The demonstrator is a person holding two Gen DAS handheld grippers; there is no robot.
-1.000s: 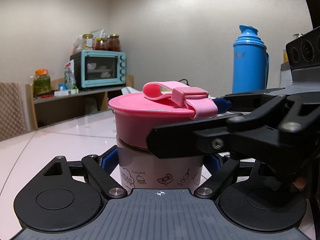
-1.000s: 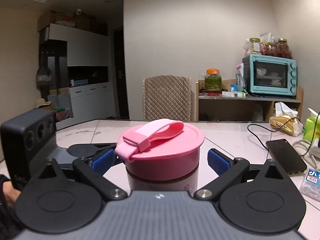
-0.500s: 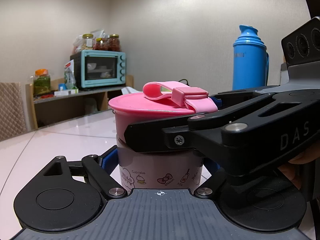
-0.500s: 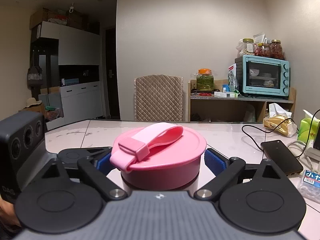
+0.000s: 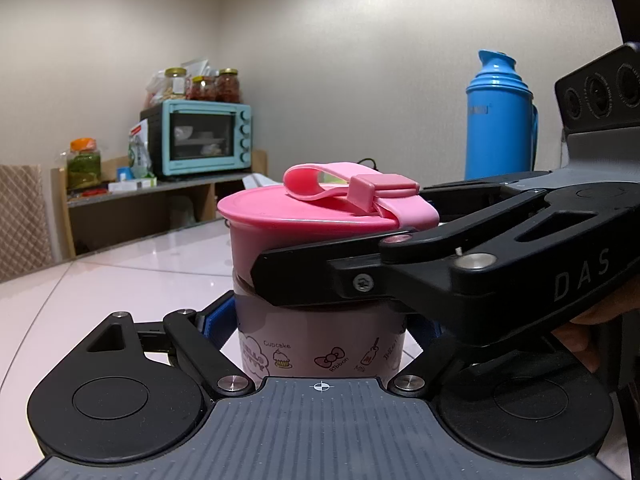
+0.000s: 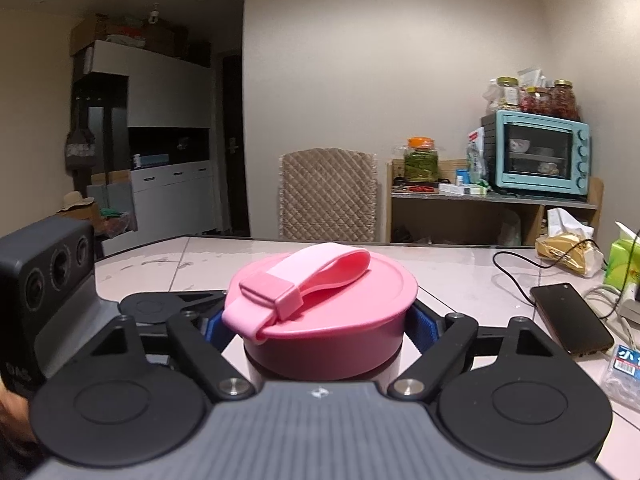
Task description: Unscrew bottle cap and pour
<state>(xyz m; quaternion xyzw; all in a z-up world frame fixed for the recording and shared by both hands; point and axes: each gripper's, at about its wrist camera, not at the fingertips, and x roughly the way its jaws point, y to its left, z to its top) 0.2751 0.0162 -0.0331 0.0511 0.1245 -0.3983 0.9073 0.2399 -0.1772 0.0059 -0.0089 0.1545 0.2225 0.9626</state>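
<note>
Since a second ago the right gripper has drawn its jaws in from wide apart; they have just been closing, and now their blue pads press on the pink cap at 3 and 9 o'clock. In the left wrist view its black linkage, which sat lower and further right before, now crosses the cap's side at 3 o'clock.

The left gripper has not shifted. Its jaws hold the bottle, the pale body printed with cartoon cupcakes and bows, just below the cap; one blue pad shows at 9 o'clock, the other is hidden behind the right gripper.

The bottle stands upright on the pale desk, dead centre in both views, cap on, with a pink strap looped flat across the top.

On the desk at 3 o'clock from the bottle, in the right wrist view, lies a black phone with a cable running off it. A blue flask stands at 2 o'clock in the left wrist view. A teal oven sits on a shelf against the wall at 10 o'clock, jars on top.
</note>
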